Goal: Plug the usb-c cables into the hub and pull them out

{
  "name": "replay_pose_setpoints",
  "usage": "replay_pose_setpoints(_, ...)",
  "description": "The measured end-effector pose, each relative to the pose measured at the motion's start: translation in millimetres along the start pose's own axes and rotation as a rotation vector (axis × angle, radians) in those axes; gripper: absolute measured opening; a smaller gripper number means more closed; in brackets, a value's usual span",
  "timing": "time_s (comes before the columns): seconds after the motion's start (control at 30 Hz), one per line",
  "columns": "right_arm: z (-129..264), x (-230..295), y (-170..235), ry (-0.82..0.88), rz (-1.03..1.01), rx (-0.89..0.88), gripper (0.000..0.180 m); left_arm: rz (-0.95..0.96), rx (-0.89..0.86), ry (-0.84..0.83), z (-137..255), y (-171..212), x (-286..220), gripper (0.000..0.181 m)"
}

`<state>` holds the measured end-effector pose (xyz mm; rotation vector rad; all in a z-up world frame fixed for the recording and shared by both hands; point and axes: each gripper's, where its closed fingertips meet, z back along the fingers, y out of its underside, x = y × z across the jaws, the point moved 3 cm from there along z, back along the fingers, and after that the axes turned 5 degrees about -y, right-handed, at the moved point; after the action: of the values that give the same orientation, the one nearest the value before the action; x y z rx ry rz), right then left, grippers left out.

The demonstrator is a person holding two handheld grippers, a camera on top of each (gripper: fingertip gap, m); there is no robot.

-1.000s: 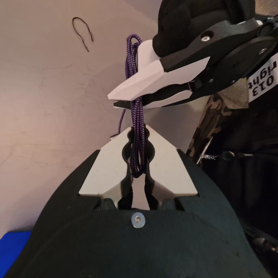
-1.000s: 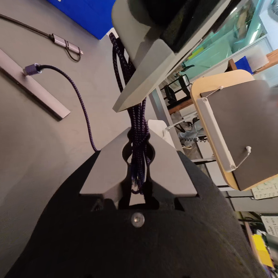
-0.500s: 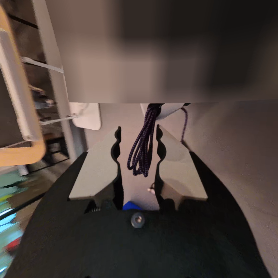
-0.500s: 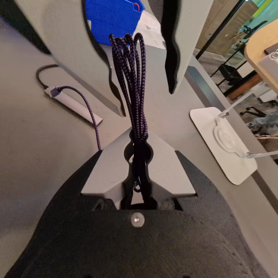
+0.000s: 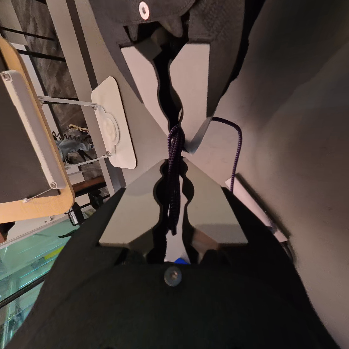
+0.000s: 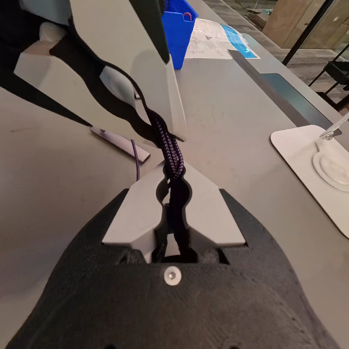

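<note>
The folded bundle of purple braided cable (image 6: 172,160) is clamped at both ends, by the right tongs (image 6: 173,170) and the opposed left tongs (image 5: 174,162); its long axis runs tip to tip; the flat silver hub (image 6: 120,140) lies left of the right tongs on the grey surface (image 6: 226,132).

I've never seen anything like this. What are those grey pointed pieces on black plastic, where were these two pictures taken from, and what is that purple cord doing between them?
No robot here: a person holds a two-finger tool in each hand, and each tool carries a camera looking along its own fingers. So each picture shows its own tool at the bottom and the other one facing it at the top.

In the left camera's picture, the left tool is closed on a folded bundle of purple braided cable. In the right camera's picture, the right tool grips the same bundle, so both pinch it, tips nearly meeting.

One strand of the cable runs down to a flat silver hub lying on the grey table. Also there: a blue bin, some papers and a white stand base.
</note>
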<state>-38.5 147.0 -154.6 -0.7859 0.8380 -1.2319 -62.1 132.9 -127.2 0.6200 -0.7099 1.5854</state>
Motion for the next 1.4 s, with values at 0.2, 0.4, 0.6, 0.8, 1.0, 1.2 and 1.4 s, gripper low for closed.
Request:
replay_pose_setpoints(0.2,0,8,-2,-0.161,-0.158,-0.055,0.003,-0.198,0.029,-0.182,0,-3,4,0.050)
replay_pose_setpoints(0.4,-5,14,6,-0.216,-0.188,0.001,0.003,-0.349,0.087,-0.172,-7,5,-10,0.018)
replay_pose_setpoints(0.6,-5,14,7,-0.241,-0.219,-0.003,0.004,-0.330,0.116,-0.141,-9,7,-11,0.004)
replay_pose_setpoints(0.8,-1,10,0,-0.230,-0.203,-0.057,0.020,-0.243,0.129,-0.070,-10,14,-10,0.002)
replay_pose_setpoints(1.0,29,-25,-8,-0.109,-0.260,-0.196,0.045,-0.108,0.162,-0.068,-4,35,13,0.003)
replay_pose_setpoints(1.2,71,-89,38,0.244,-0.372,-0.072,0.027,-0.010,0.200,-0.080,4,62,28,0.003)
replay_pose_setpoints(1.4,47,-91,90,0.242,-0.437,0.219,0.026,0.022,0.212,-0.076,5,75,23,0.002)
